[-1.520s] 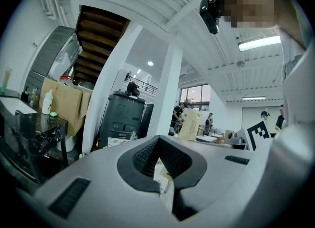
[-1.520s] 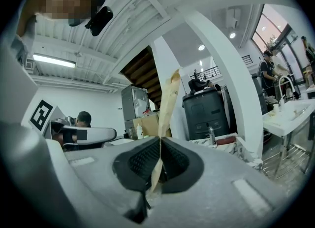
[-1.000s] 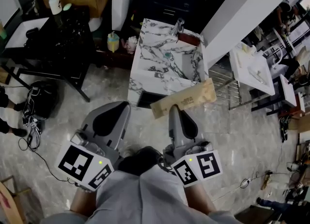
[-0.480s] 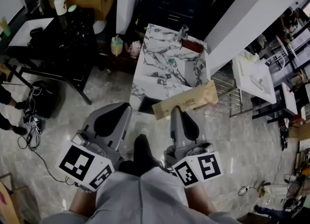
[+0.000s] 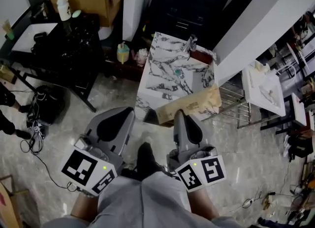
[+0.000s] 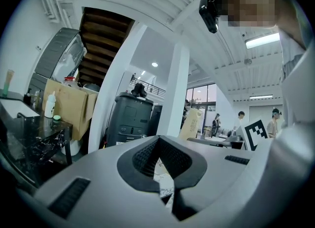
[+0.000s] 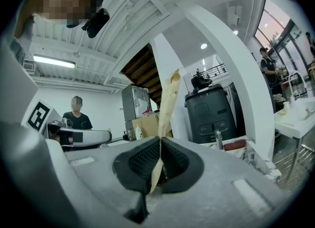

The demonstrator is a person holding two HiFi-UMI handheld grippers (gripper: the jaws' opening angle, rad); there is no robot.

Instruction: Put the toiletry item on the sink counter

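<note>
"Toiletry item (image 5: 189,105): how is it looking, and which way is its long axis running?"

"It is showing as a flat, tan paper packet. In the head view its long axis is running left to right, with the right end sitting slightly higher. In the right gripper view it is standing edge-on, rising upward out of the jaws. It is being held in the air, and in the head view it is overlapping the near edge of the marble sink counter (image 5: 167,74)."

"Is any lettering reading clearly?"

"Dark print is running along the packet's face, but it is too small to read."

"Jaw states?"

"The right gripper (image 5: 178,114) is clamping the packet's lower edge between closed pads. The left gripper (image 5: 129,111) is sitting beside it, jaws together, with nothing between them."
</note>
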